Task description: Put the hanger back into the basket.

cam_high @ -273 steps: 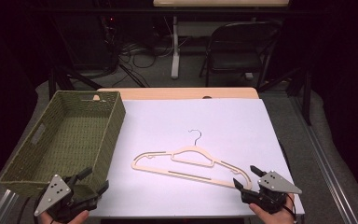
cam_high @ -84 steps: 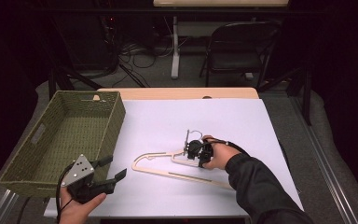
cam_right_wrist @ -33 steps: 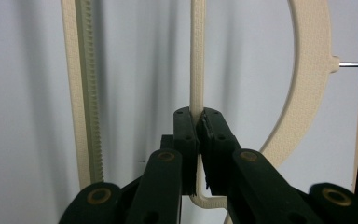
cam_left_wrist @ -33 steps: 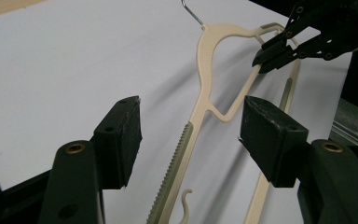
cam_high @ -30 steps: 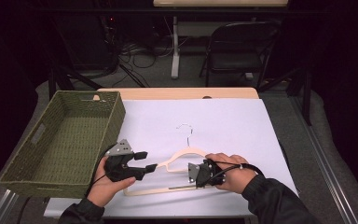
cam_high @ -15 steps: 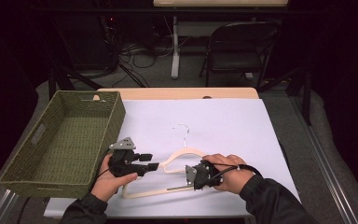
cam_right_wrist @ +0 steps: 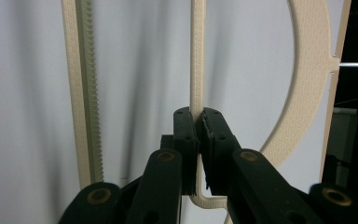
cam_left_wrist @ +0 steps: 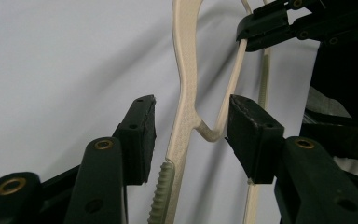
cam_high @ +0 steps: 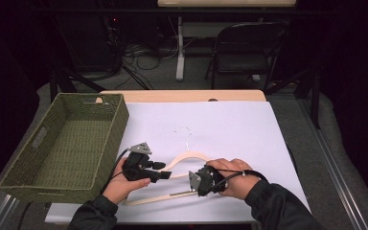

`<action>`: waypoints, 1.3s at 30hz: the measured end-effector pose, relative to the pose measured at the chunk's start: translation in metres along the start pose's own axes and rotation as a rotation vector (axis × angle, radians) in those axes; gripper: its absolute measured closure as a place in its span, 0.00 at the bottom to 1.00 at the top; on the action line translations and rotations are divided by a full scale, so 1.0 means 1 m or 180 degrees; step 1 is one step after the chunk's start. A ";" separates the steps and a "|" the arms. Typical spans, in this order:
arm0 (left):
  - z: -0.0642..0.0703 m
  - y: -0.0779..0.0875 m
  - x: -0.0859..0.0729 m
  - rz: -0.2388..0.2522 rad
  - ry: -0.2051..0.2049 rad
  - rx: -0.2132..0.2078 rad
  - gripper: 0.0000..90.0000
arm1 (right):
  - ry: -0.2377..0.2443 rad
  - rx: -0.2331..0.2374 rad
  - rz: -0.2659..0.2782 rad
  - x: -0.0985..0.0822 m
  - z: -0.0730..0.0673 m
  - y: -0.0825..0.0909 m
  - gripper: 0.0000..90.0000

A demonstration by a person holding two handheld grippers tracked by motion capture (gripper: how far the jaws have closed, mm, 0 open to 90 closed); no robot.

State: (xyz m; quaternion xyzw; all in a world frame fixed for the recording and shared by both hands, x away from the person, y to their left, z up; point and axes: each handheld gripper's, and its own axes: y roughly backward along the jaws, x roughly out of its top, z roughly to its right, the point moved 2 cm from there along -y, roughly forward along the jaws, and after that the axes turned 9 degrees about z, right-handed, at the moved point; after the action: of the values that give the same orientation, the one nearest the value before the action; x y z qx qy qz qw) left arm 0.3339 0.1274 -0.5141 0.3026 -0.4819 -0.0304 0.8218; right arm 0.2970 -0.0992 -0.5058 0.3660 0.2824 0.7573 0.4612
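Both tongs have closed in on the hanger (cam_high: 184, 165) beside the basket (cam_high: 67, 143): right tongs (cam_right_wrist: 198, 122) clench its thin inner bar, left tongs (cam_left_wrist: 191, 135) gape around its arm, above the tabletop (cam_high: 230, 120).

No writing, label, brand, number or sign can be read anywhere in these pictures.
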 end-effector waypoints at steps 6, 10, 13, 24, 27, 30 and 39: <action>0.000 -0.005 -0.002 -0.0087 0.0040 -0.0056 0.61 | 0.0030 -0.0038 0.0046 0.001 -0.002 0.001 0.95; 0.000 -0.008 -0.003 -0.0149 0.0022 -0.0087 0.61 | 0.0073 -0.0041 -0.0002 0.001 -0.003 0.001 0.95; 0.000 -0.010 -0.004 -0.0208 0.0014 -0.0125 0.61 | 0.0118 -0.0039 -0.0002 0.002 -0.002 0.001 0.95; 0.002 -0.014 -0.009 -0.0365 -0.0024 -0.0236 0.69 | 0.0124 -0.0045 -0.0040 0.002 -0.003 -0.001 0.94; 0.003 -0.015 -0.009 -0.0370 -0.0049 -0.0246 0.72 | 0.0140 -0.0047 -0.0002 0.001 -0.002 -0.003 0.94; 0.003 -0.015 -0.010 -0.0375 -0.0053 -0.0258 0.75 | 0.0158 -0.0081 0.0053 0.001 -0.002 -0.006 0.94; 0.008 -0.014 -0.011 -0.0419 -0.0108 -0.0339 0.92 | 0.0128 -0.0055 0.0039 0.001 -0.002 -0.008 0.94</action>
State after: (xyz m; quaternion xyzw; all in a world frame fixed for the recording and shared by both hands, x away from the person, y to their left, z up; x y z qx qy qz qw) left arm 0.3248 0.1165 -0.5272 0.2889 -0.4725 -0.1151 0.8246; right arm 0.2988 -0.0953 -0.5127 0.3484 0.2828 0.7698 0.4539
